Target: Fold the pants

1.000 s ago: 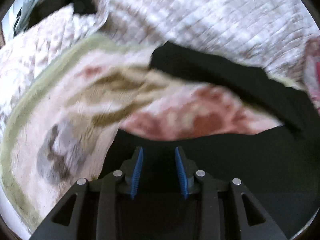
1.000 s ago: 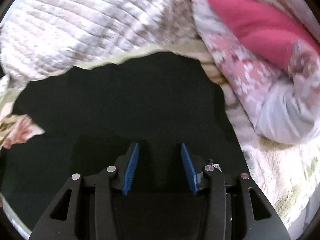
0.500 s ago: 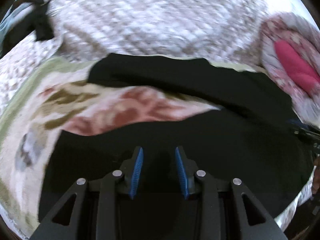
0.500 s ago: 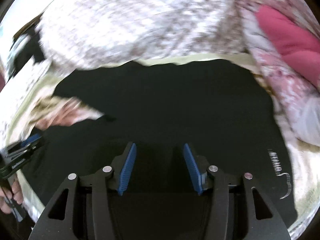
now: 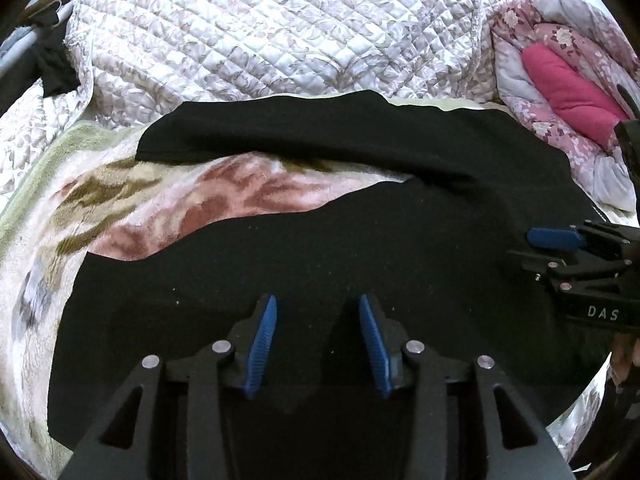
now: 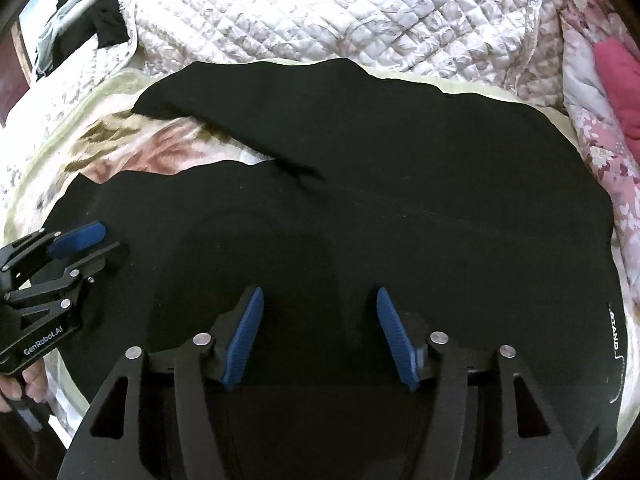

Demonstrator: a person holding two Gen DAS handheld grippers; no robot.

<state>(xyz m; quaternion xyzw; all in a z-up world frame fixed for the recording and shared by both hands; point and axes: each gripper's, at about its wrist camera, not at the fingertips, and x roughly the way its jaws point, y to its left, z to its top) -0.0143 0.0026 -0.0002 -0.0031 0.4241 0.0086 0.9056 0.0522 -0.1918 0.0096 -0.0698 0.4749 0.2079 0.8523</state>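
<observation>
Black pants [image 5: 360, 248] lie flat on a flowered fleece blanket [image 5: 132, 204]. Their two legs run to the left, the far leg [image 5: 280, 132] split from the near one by a wedge of blanket. The waist end with a small white print [image 6: 616, 336] lies at the right. My left gripper [image 5: 317, 300] hovers over the near leg, jaws opening, black cloth below the gap but not pinched. My right gripper [image 6: 320, 292] is over the seat of the pants [image 6: 400, 200], jaws also opening, pads clear of the cloth. Each gripper shows in the other's view: right gripper [image 5: 534, 248], left gripper [image 6: 106, 240].
A white quilted bedspread [image 5: 280, 32] is bunched behind the pants. A pink flowered comforter with a magenta pillow [image 5: 568, 76] lies at the right. A dark garment [image 5: 52, 68] hangs at the far left. A person's fingers [image 6: 24, 384] hold the left gripper's handle.
Both views have swung across the bed, and more of the pants now shows in each. Both pairs of jaws stand wider. Each gripper has come into the other's view.
</observation>
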